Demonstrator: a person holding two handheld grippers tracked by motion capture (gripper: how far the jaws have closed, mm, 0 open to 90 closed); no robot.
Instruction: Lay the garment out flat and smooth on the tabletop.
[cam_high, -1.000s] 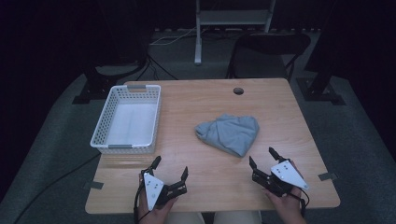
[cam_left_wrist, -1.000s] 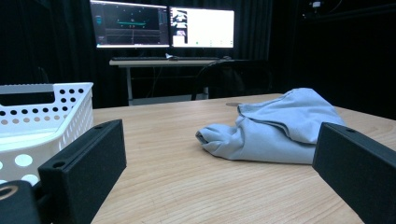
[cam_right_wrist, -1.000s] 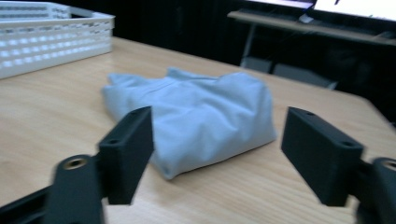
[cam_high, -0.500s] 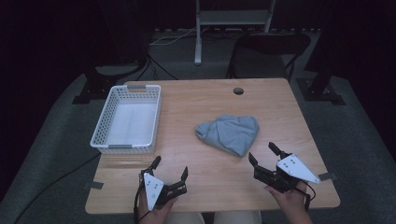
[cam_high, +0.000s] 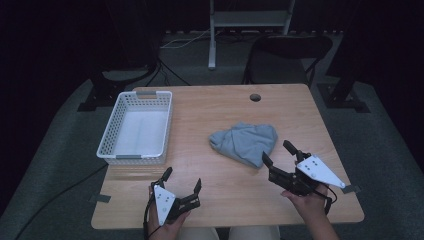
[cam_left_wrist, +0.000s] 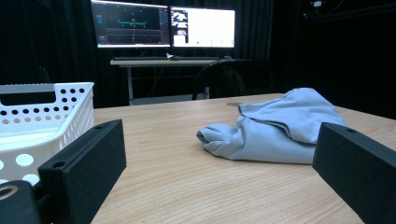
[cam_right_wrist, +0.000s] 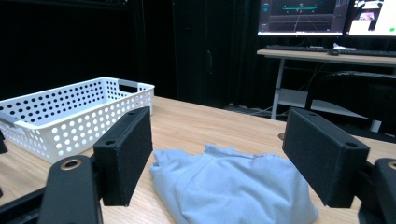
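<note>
Cloth (cam_high: 245, 142), grey and crumpled, lies centre-right in the high view; right gripper (cam_high: 281, 156), jaws spread and just closing slightly on nothing, sits lower right of it, left gripper (cam_high: 182, 180) spread, bottom centre-left. Left gripper view: cloth (cam_left_wrist: 275, 128) centre-right, white basket (cam_left_wrist: 42, 126) left. Right gripper view: cloth (cam_right_wrist: 229, 191) low between spread jaws.

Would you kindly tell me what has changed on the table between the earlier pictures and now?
The right claw has moved toward the grey cloth and lifted off the table; its jaws stand open, having just closed slightly, nothing between them. The left claw stayed put, open and empty. The cloth and the white basket lie as before.
</note>
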